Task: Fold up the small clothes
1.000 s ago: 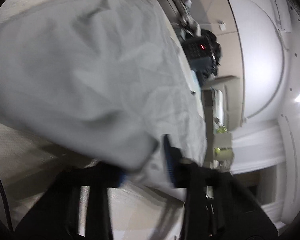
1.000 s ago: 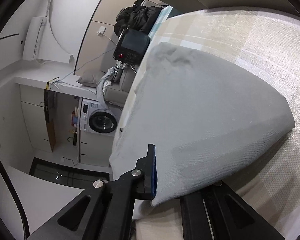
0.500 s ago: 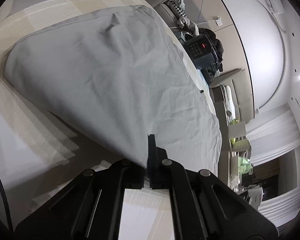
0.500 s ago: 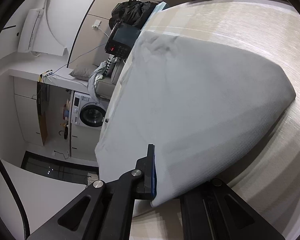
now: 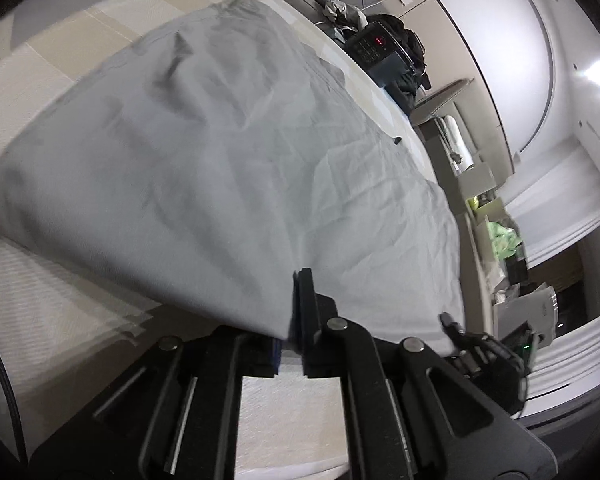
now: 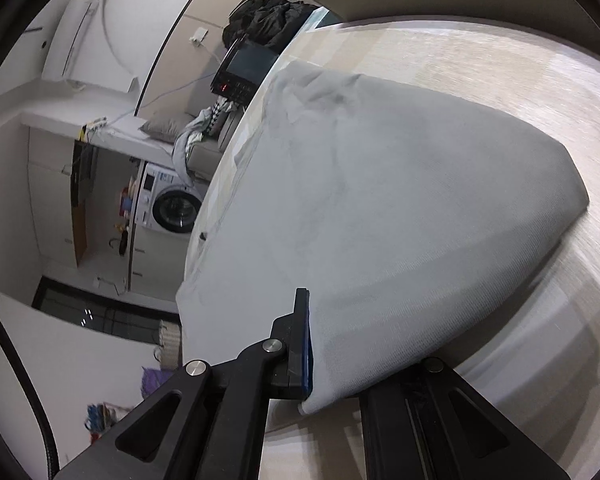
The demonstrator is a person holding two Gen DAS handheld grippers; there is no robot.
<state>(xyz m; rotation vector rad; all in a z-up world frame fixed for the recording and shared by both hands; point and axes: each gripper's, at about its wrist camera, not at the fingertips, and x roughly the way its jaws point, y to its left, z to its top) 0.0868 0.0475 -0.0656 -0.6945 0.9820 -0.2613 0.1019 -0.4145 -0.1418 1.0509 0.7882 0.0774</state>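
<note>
Grey cloth [image 5: 236, 168] is spread over the beige striped counter [image 5: 52, 92]. Its near edge is lifted off the surface and held at two corners.

Left gripper [image 5: 290, 344]: jaws are pinched together on the near hem of the cloth. The fabric is seen entering between the pads, and the jaws have just been closing on it. The gripper is angled down toward the counter and rolled a bit, so the jaws stand near vertical in the left wrist view. Motion blur is seen on the cloth and counter.

Right gripper [image 6: 328, 372]: jaws are clamped on the other near corner of the cloth [image 6: 400, 216]. The left finger [image 6: 300, 344] with its blue pad is pressed against the fabric. The right finger is hidden under the draped cloth. The gripper is pointed down and forward. Its black body [image 5: 484, 356] is visible at the lower right of the left wrist view, at the cloth's corner.

The cloth is stretched between the two grips. A shadow is cast on the counter [image 6: 500, 76] below the raised edge. The far part of the cloth is still lying on the counter, wrinkled.

Background: a black device [image 6: 244, 68] with a red display is seen at the counter's far end, with a dark clothes heap [image 6: 268, 16] behind it. A washing machine [image 6: 172, 204] is seen in the right wrist view.
</note>
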